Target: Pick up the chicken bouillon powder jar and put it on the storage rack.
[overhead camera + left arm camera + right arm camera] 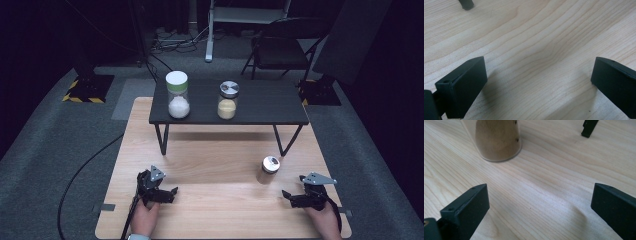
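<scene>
High view: small jar [269, 170] stands on the wooden table [220, 210] near the right gripper [289, 196], left gripper [172, 192] well apart; left gripper view: jaws spread, empty; right gripper view: jaws spread, jar [497, 140] ahead, probably light, smooth, breakable, best gripped mid-body.

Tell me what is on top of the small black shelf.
Two jars stand on the small black shelf: a white-lidded jar of white powder and a metal-lidded jar of yellowish powder. The floor behind it is partly hidden.
</scene>
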